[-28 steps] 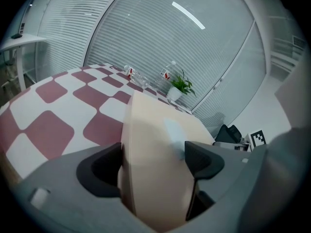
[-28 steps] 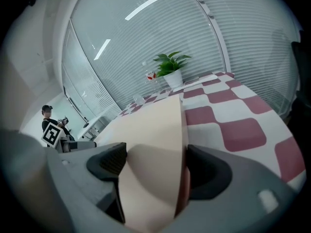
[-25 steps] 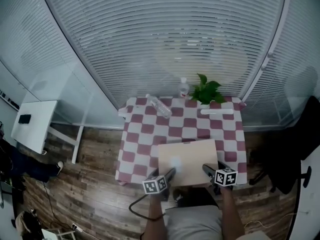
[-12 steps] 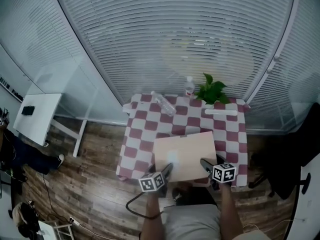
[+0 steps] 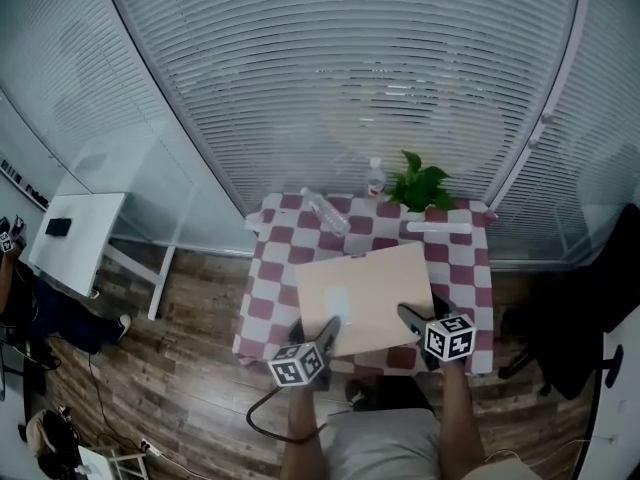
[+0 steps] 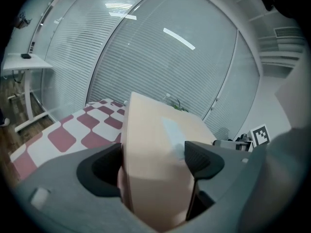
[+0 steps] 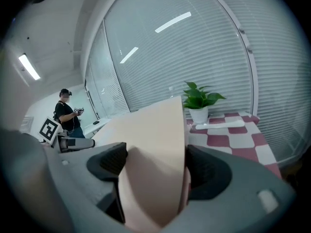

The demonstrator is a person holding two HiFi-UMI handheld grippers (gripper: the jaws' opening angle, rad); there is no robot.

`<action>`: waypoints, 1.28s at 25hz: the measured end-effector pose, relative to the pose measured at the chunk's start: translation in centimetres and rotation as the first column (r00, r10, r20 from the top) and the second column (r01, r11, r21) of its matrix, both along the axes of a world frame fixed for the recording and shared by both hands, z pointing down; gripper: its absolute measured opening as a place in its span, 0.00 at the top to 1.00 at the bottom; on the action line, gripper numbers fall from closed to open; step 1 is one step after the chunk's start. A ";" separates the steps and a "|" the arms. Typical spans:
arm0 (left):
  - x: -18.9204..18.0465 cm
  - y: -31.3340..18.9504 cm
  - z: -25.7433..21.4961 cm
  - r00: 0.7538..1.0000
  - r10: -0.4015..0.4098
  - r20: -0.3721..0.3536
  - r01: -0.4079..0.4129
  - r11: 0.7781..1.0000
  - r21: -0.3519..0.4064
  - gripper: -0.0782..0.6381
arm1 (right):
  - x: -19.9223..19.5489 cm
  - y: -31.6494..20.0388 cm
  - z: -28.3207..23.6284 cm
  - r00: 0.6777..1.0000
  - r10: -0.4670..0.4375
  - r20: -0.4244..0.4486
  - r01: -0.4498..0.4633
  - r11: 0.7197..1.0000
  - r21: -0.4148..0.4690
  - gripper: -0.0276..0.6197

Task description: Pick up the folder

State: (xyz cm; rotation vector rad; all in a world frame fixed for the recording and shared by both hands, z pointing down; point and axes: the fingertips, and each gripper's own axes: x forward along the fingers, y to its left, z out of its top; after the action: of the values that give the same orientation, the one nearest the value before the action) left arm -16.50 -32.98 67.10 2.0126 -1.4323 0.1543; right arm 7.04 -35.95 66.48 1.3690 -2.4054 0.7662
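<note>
A tan folder [image 5: 365, 294] hangs flat above the near part of the red-and-white checked table [image 5: 281, 259]. My left gripper [image 5: 325, 330] is shut on its near left corner and my right gripper [image 5: 408, 317] is shut on its near right corner. In the left gripper view the folder [image 6: 155, 169] fills the space between the dark pads, with a pale label on its top. In the right gripper view the folder [image 7: 153, 149] is pinched between the jaws and rises toward the blinds.
At the table's far edge lie a clear bottle [image 5: 325, 211], a small white bottle [image 5: 375, 178], a potted green plant [image 5: 421, 185] and a white strip [image 5: 439, 228]. A white side desk [image 5: 75, 242] stands left. A person [image 7: 69, 114] stands in the distance.
The folder has risen from the table and moved toward the far side, its outline growing larger and tilting. Both grippers kept hold of its near corners and moved up with it.
</note>
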 end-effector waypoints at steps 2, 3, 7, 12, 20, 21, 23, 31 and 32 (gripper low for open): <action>-0.1 -0.5 -1.5 1.000 -0.003 -0.001 0.003 0.999 0.038 0.33 | -0.1 -0.6 -1.6 1.000 -0.003 -0.003 0.003 0.999 0.038 0.35; -0.1 -0.8 -2.1 1.000 -0.006 -0.001 0.006 0.998 0.055 0.33 | -0.1 -0.9 -2.4 1.000 -0.004 -0.006 0.005 0.998 0.055 0.35; -0.1 -1.4 -4.6 1.000 -0.011 0.009 0.010 0.994 0.109 0.33 | -0.2 -1.5 -5.0 1.000 -0.007 -0.011 0.008 0.994 0.112 0.35; -0.1 -2.3 -8.4 1.000 -0.008 0.028 0.003 0.980 0.200 0.33 | -0.1 -2.2 -8.6 1.000 -0.001 0.011 -0.001 0.979 0.204 0.35; 1.1 -3.1 -13.4 0.995 0.013 0.095 -0.043 0.945 0.324 0.33 | 1.3 -2.1 -12.6 0.997 0.032 0.068 -0.053 0.941 0.334 0.36; 1.3 -3.2 -13.9 0.995 0.017 0.097 -0.049 0.941 0.334 0.33 | 1.5 -2.0 -13.1 0.997 0.037 0.071 -0.059 0.937 0.345 0.36; 1.7 -3.3 -14.8 0.995 0.025 0.099 -0.059 0.933 0.355 0.33 | 1.9 -1.9 -13.9 0.996 0.046 0.076 -0.071 0.928 0.365 0.36; 2.9 -3.7 -15.9 0.993 0.051 0.102 -0.086 0.920 0.383 0.33 | 3.1 -1.3 -15.5 0.995 0.094 0.042 -0.103 0.912 0.398 0.36; 3.0 -3.6 -16.0 0.994 0.054 0.099 -0.089 0.917 0.388 0.33 | 3.2 -1.2 -15.7 0.994 0.097 0.039 -0.105 0.908 0.405 0.36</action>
State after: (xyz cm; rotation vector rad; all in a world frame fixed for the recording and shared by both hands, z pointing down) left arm -13.49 -36.59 51.09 2.4100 -1.5386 -0.0194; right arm 10.28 -37.12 50.79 1.6519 -2.6267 0.3028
